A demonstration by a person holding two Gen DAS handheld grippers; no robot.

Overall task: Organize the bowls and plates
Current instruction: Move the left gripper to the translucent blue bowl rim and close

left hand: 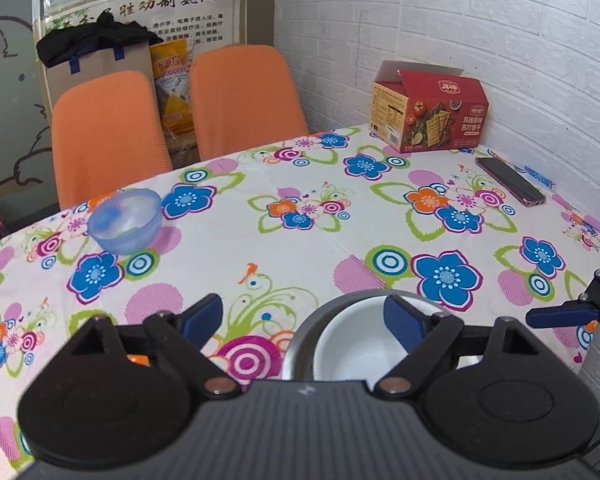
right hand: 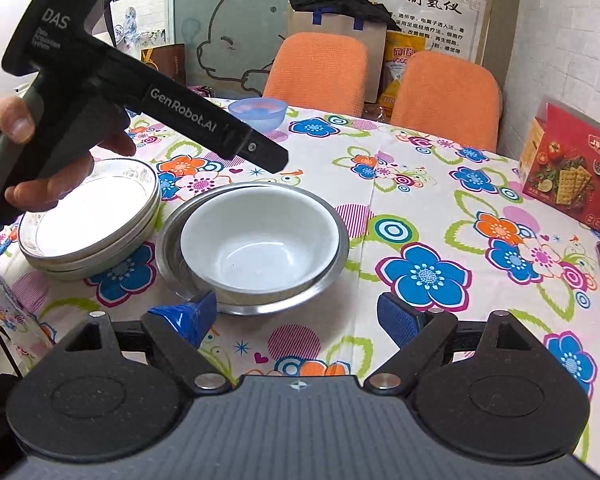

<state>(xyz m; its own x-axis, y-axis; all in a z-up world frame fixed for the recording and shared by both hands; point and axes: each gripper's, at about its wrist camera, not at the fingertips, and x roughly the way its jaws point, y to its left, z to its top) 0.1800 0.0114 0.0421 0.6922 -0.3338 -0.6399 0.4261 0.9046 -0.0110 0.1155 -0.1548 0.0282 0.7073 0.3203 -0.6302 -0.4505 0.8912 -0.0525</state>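
Note:
A white bowl (right hand: 256, 240) sits nested inside a steel bowl (right hand: 172, 240) on the flowered table; it also shows in the left wrist view (left hand: 352, 344). A stack of white plates (right hand: 88, 224) lies left of the bowls. A translucent blue bowl (left hand: 126, 220) stands at the far left edge, also in the right wrist view (right hand: 258, 112). My left gripper (left hand: 304, 316) is open and empty, hovering above the table beside the nested bowls. My right gripper (right hand: 296, 316) is open and empty, just in front of the steel bowl.
A red cracker box (left hand: 432, 114) stands at the back by the brick wall. A dark phone (left hand: 510, 182) lies near it. Two orange chairs (left hand: 244, 100) stand behind the table. The table edge (left hand: 596, 344) is close on the right.

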